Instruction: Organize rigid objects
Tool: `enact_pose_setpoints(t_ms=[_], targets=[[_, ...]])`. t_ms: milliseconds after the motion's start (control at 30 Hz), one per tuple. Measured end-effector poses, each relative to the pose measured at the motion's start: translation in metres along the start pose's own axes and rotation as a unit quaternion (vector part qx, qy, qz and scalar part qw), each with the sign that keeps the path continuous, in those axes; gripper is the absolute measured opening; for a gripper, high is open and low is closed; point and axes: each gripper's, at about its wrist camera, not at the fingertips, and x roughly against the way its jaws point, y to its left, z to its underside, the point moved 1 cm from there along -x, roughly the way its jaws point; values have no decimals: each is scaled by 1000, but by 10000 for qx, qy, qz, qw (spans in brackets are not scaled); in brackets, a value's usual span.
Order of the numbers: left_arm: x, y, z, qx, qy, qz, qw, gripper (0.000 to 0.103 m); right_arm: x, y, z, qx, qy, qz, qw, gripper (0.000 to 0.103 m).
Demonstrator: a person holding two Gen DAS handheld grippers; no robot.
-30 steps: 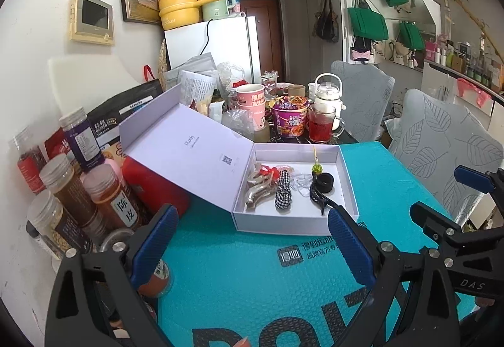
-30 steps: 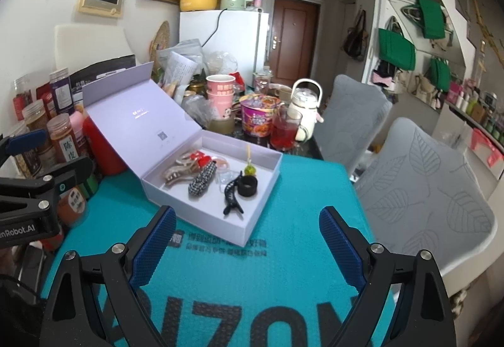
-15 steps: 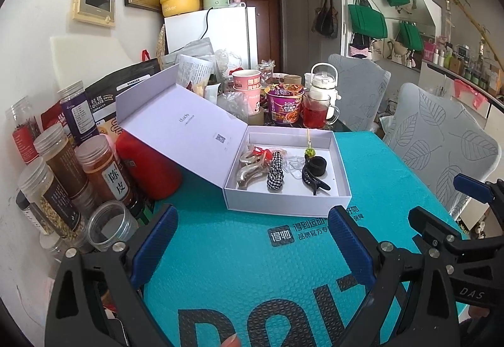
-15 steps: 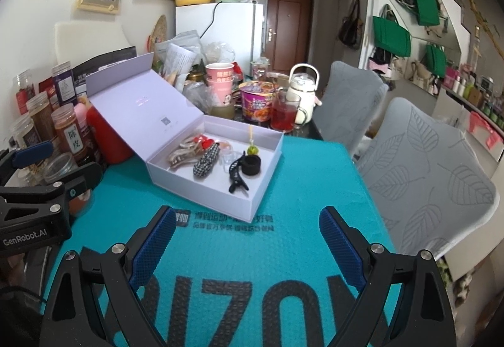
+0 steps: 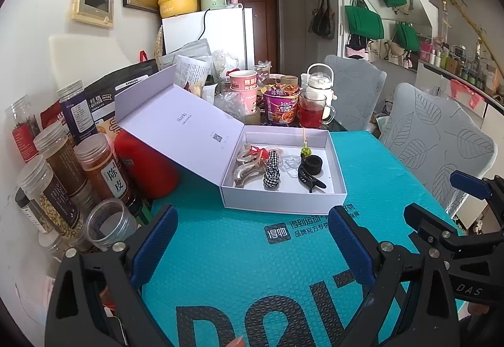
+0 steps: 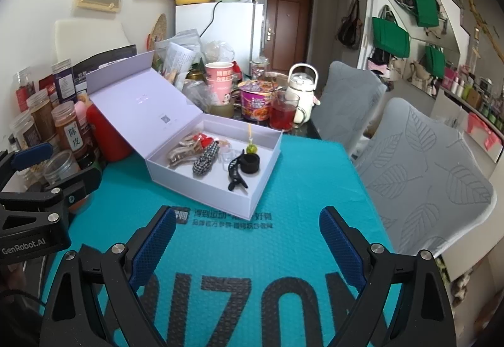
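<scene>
Now both views sit farther back from lavender box [image 5: 283, 199] than a second ago. Left gripper [image 5: 252, 240], right gripper [image 6: 247, 238]: jaws wide apart, empty. Hair clips [image 5: 310, 178] inside box, lid still open. Judgement: sorting done, closing lid remains.

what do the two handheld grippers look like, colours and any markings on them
Both are black plastic frames with silver bolt heads and two fingers faced with blue textured pads. The left gripper shows white "GenRobot.AI" lettering on its side in the right wrist view. The right gripper carries "DAS" in the left wrist view. No sleeves are visible.
</scene>
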Motion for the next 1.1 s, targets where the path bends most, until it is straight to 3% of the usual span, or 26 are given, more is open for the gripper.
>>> enact_pose_setpoints(t_ms=[1100], targets=[[1, -1, 7, -61, 122, 99, 9999, 98, 2, -2, 4, 41, 30, 81, 10000, 94]])
